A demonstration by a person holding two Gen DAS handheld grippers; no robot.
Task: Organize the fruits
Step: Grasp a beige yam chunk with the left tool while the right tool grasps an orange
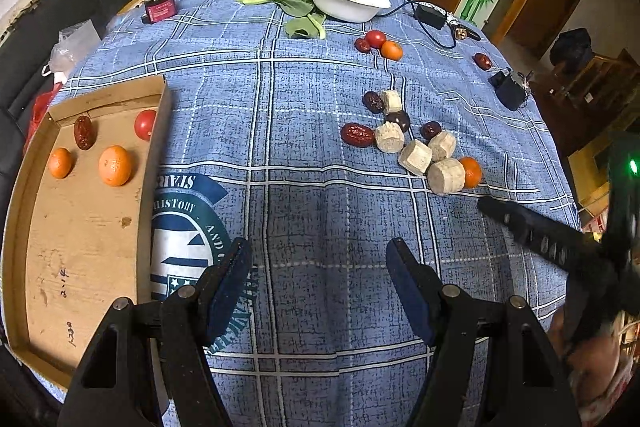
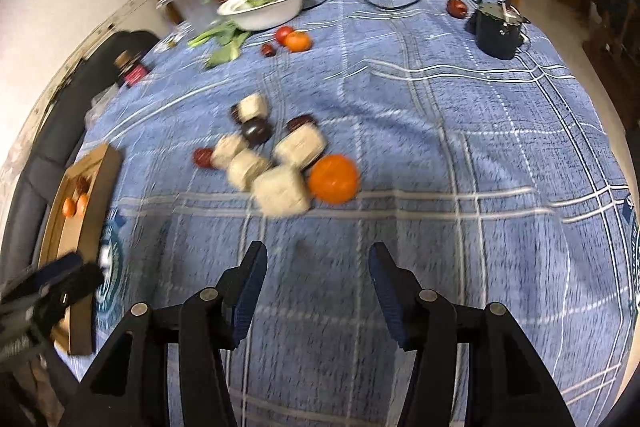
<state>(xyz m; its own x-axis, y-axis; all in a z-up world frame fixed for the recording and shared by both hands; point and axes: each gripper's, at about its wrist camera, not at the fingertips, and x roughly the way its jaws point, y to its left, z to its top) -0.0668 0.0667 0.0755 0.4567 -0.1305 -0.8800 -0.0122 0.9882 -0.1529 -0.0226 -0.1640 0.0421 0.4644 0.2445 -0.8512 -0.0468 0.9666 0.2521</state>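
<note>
Grippers, left (image 1: pixel 318 281) and right (image 2: pixel 318 285), are both hanging unclenched, grasping nothing, above the blue checked tablecloth (image 1: pixel 320 155). Round orange tangerines (image 1: pixel 115 165) are sitting inside the shallow brown cardboard tray (image 1: pixel 86 251).

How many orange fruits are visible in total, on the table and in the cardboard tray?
4. Two lie in the cardboard tray: a small orange fruit and a larger one. One touches the pale blocks; one sits beside the tomato. Others may be hidden.
</note>
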